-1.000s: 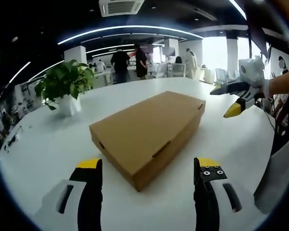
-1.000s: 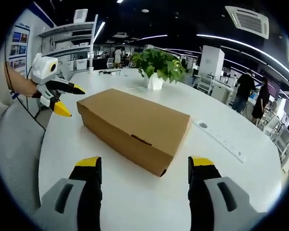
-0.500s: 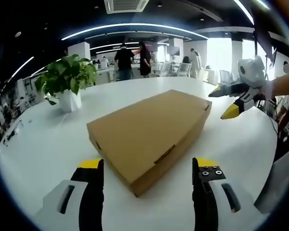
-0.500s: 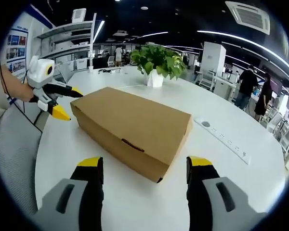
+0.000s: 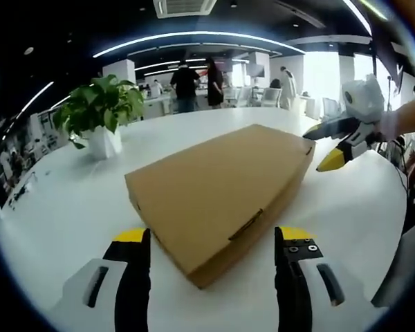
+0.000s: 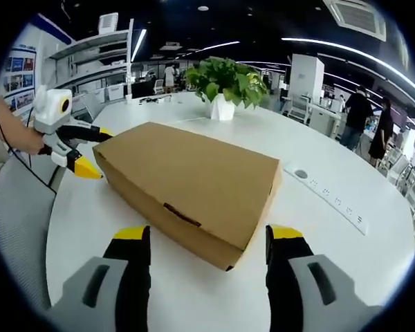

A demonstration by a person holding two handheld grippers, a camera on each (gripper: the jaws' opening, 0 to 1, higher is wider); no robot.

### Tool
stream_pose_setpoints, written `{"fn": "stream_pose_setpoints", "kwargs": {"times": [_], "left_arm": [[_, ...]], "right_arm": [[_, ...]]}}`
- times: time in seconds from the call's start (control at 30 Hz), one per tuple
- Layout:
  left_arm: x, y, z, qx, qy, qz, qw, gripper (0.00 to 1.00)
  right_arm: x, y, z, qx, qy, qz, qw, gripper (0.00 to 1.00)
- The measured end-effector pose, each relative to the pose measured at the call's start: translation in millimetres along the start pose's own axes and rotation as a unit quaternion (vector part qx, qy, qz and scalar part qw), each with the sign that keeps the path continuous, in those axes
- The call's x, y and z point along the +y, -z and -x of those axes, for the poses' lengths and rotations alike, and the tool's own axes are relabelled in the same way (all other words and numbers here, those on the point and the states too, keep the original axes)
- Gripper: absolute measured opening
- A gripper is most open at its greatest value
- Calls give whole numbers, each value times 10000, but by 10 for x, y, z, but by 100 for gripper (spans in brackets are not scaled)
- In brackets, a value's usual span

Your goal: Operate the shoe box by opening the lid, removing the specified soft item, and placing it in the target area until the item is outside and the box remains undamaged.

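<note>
A closed brown cardboard shoe box lies on the white table, its lid down. My left gripper stands open just before one short end of the box, and it appears from the left in the right gripper view beside the far end. My right gripper is open before the opposite end, and it comes in from the right in the left gripper view close to the far corner. Nothing is held by either. The box's contents are hidden.
A potted green plant in a white pot stands on the table beside the box. A power strip is set into the table top. People stand in the office beyond. A grey sleeve lies at the left.
Both cameras have come closer to the box, which looks larger now. Each gripper's tips now reach the box's end corners. The lid stays shut.
</note>
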State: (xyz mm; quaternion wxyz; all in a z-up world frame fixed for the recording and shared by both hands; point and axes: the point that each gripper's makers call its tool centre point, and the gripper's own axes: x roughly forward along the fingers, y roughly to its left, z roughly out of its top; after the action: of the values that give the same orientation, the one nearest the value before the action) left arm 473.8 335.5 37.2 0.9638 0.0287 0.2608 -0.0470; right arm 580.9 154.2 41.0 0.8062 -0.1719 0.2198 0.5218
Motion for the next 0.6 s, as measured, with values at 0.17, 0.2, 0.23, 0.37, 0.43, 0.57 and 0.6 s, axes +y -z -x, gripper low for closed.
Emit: {"fn": "stream_pose_setpoints", "kwargs": {"times": [0.17, 0.2, 0.23, 0.37, 0.43, 0.57, 0.6], "left_arm": [[37, -1, -16, 5, -70, 52, 10000, 72], [40, -5, -14, 6, -85, 77, 9999, 71], [50, -4, -18, 13, -108, 95, 9999, 71], [54, -2, -35, 49, -131, 139, 9998, 70], [51, -1, -34, 49, -138, 130, 9998, 70], [48, 1, -30, 46, -125, 127, 9998, 69], [49, 2, -28, 56, -113, 122, 9998, 69]], "right_arm": [[-38, 37, -74, 56, -1, -84, 9999, 58], [-42, 35, -83, 54, 3, -102, 9999, 57], [-39, 31, -91, 47, -6, -117, 9999, 56], [-45, 43, -120, 54, -5, -161, 9999, 56], [-45, 45, -119, 43, -19, -158, 9999, 56], [-27, 42, -116, 49, -19, -175, 9998, 56], [-27, 44, -116, 50, -10, -186, 9998, 56]]}}
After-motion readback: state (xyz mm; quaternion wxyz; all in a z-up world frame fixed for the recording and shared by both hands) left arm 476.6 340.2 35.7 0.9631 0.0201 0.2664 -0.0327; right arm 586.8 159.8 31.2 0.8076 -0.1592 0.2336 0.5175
